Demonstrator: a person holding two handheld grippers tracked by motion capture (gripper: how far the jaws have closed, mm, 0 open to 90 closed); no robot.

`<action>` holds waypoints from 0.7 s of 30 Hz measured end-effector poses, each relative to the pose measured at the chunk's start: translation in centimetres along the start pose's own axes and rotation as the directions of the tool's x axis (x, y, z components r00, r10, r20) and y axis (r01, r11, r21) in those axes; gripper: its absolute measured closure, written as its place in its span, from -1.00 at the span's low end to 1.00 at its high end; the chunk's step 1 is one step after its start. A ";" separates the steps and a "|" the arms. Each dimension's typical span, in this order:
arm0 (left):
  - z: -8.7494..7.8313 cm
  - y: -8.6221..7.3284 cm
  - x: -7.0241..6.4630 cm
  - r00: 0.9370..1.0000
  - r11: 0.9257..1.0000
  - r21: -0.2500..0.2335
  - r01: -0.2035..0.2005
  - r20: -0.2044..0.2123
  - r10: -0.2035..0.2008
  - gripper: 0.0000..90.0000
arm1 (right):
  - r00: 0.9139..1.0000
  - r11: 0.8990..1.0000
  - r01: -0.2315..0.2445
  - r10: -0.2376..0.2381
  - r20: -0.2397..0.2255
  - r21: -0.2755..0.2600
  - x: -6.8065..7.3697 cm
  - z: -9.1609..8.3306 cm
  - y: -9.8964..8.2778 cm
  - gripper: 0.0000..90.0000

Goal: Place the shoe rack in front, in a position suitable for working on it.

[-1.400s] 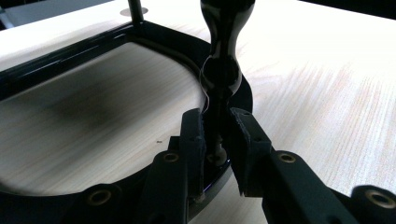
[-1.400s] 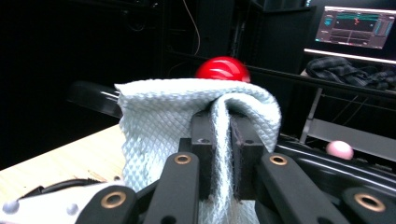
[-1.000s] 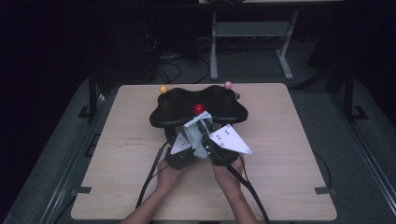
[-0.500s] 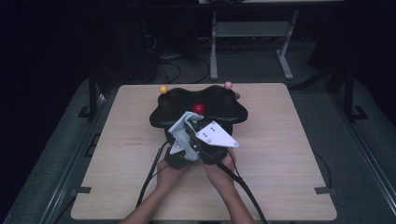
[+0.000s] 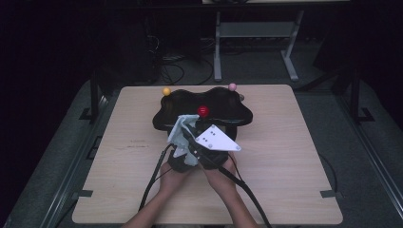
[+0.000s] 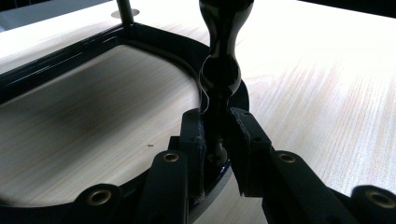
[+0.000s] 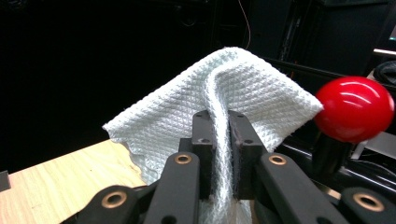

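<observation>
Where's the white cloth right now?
The white cloth is pinched in the right gripper, just left of the red ball, above the black stand's near edge.

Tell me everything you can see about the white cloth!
The cloth is white with a bumpy waffle weave and looks soft. It is bunched and folded, standing up in a peak. The right gripper pinches a fold of it between its black fingers. From above, the cloth hangs over the near edge of the black stand, beside the red ball.

The black post [image 6: 219, 79] in the left gripper view is cut off by the top edge. In the high view the cloth [image 5: 180, 135] and grey plates hide both claws' tips.
</observation>
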State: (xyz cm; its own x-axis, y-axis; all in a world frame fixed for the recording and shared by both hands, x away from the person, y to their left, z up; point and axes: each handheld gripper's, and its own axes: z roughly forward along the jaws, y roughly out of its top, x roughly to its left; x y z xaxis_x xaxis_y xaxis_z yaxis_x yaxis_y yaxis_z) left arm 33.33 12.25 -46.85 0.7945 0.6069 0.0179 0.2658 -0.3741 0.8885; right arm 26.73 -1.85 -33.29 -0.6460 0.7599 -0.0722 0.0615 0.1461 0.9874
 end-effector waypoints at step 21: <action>0.0 0.0 0.1 1.000 1.000 0.003 -0.011 0.006 0.011 0.68 | 0.994 0.999 0.009 -0.014 0.110 0.048 -2.2 -0.9 -0.7 0.83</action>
State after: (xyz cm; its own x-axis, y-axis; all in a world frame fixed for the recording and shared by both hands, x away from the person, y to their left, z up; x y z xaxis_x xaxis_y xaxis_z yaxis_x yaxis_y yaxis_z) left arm 33.37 12.31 -46.84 0.8004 0.5990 0.0247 0.2592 -0.3830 0.8867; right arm 27.45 -4.20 -33.67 -0.5590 0.8230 -0.1010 0.0928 0.1831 0.9787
